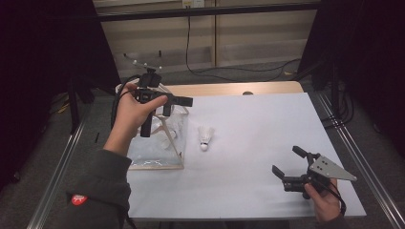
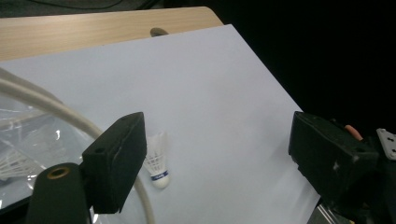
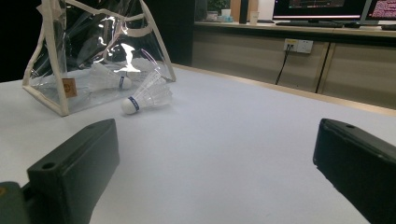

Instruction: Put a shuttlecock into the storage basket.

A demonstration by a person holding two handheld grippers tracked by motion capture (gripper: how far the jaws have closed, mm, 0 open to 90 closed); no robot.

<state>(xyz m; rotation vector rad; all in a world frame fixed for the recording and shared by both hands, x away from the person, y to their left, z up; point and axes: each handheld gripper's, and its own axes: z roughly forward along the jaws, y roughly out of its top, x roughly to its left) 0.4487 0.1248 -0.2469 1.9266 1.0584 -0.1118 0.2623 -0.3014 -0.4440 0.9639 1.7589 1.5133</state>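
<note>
A lab or office: monitors [image 3: 327, 8] on a counter (wall sockets [image 3: 299, 45] below), dark curtains [image 1: 45, 52] flanking the table [image 1: 258, 88].

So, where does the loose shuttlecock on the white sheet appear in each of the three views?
High view: the shuttlecock lies left of centre, just right of the clear bag.
Left gripper view: low and left, beside the left jaw.
Right gripper view: upper left, before the bag.
Shared landmark: the clear bag with cream edging.

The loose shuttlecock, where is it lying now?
In the high view the shuttlecock lies on the white table cover, left of centre, just right of the clear bag, apart from both grippers.
</note>
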